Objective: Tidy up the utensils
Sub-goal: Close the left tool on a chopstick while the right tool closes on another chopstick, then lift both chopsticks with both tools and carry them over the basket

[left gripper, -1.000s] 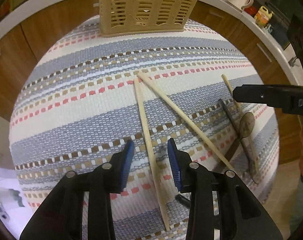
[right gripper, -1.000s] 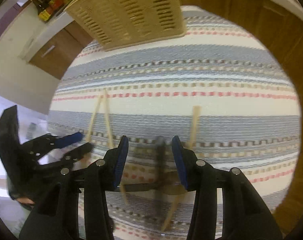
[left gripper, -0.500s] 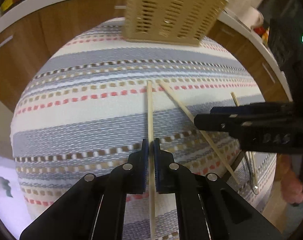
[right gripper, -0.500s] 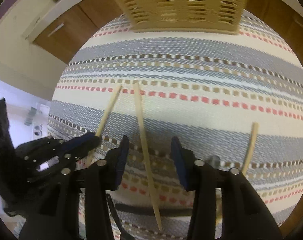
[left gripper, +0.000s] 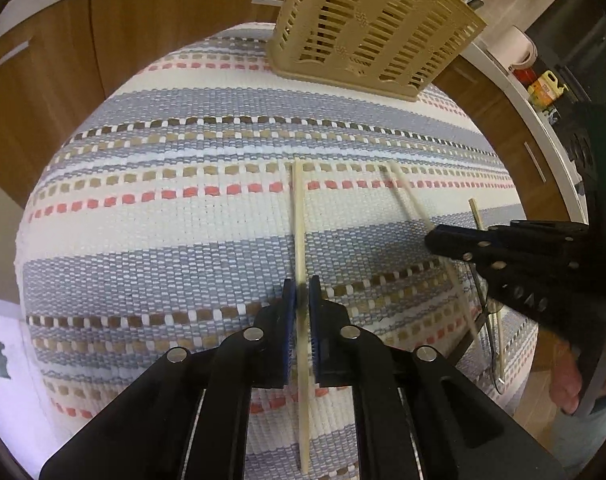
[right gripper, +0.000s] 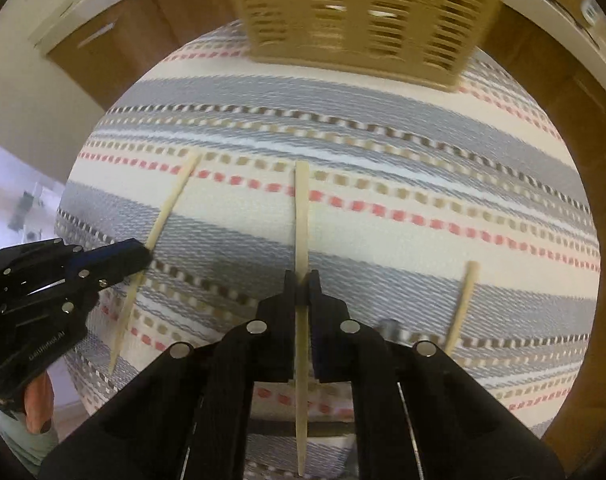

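My left gripper is shut on a pale wooden chopstick that points away along the fingers. My right gripper is shut on a second chopstick. Each gripper shows in the other's view: the right one holding its chopstick, the left one holding its chopstick. A tan slotted utensil basket stands at the far edge of the striped cloth, also in the right wrist view. A third chopstick lies at the right.
A striped woven cloth covers the round table. Dark metal utensils lie on it by the third chopstick. Brown cabinets with a white countertop ring the table. Bottles stand on the counter at right.
Both grippers have closed, each on a chopstick, the left one first and then the right. The right gripper moved left from the dark utensils to the second chopstick. The two chopsticks no longer cross.
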Tool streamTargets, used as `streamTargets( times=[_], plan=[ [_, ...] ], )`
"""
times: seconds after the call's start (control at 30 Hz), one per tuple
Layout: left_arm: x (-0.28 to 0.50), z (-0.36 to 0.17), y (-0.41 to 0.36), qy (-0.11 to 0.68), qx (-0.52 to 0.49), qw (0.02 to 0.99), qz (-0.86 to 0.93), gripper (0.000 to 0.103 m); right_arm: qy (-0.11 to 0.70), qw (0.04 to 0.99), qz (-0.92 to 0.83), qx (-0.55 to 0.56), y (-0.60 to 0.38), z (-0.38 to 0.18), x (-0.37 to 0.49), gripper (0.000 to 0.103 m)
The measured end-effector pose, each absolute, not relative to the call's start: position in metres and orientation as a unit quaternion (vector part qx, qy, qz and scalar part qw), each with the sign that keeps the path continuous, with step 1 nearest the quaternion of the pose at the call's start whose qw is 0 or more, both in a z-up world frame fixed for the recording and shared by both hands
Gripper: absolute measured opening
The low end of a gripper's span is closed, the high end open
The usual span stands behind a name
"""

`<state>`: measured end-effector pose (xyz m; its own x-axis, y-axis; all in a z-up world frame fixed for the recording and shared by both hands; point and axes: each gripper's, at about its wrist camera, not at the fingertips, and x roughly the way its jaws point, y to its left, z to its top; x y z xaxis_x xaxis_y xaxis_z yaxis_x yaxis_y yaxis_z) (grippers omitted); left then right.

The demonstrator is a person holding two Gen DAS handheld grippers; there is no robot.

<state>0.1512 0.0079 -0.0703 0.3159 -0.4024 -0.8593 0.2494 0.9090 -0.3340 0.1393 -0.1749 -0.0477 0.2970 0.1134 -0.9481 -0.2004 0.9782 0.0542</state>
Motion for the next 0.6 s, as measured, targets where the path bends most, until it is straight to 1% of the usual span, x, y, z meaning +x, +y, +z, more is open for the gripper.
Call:
streamTargets(
  times=[0.07, 0.2, 0.4, 0.43, 0.47, 0.5, 0.6],
  plan=[
    [0.155, -0.07, 0.005, 0.552, -0.069, 0.805, -0.206, 0.017, 0.587, 0.803, 0.091, -0.035, -0.188, -0.047, 0.14, 0.005],
    [0.161, -0.068, -0.009, 0.564, -0.021, 0.799, -0.209, 0.018, 0.604, 0.79, 0.102, -0.026, -0.211, -0.049, 0.142, 0.005],
    [0.167, -0.067, -0.034, 0.579, 0.066, 0.783, -0.218, 0.018, 0.628, 0.769, 0.114, -0.043, -0.209, -0.049, 0.156, 0.005],
    [0.168, -0.067, -0.037, 0.58, 0.073, 0.782, -0.214, 0.017, 0.63, 0.767, 0.116, -0.045, -0.208, -0.05, 0.159, 0.005],
    [0.168, -0.067, -0.038, 0.58, 0.08, 0.784, -0.208, 0.008, 0.629, 0.767, 0.117, -0.048, -0.208, -0.049, 0.159, 0.005],
    [0.169, -0.067, -0.04, 0.577, 0.088, 0.787, -0.198, 0.005, 0.628, 0.768, 0.116, -0.05, -0.207, -0.05, 0.159, 0.005],
    [0.169, -0.067, -0.035, 0.567, 0.061, 0.798, -0.197, 0.003, 0.613, 0.779, 0.121, -0.054, -0.196, -0.054, 0.158, 0.005]
  ],
)
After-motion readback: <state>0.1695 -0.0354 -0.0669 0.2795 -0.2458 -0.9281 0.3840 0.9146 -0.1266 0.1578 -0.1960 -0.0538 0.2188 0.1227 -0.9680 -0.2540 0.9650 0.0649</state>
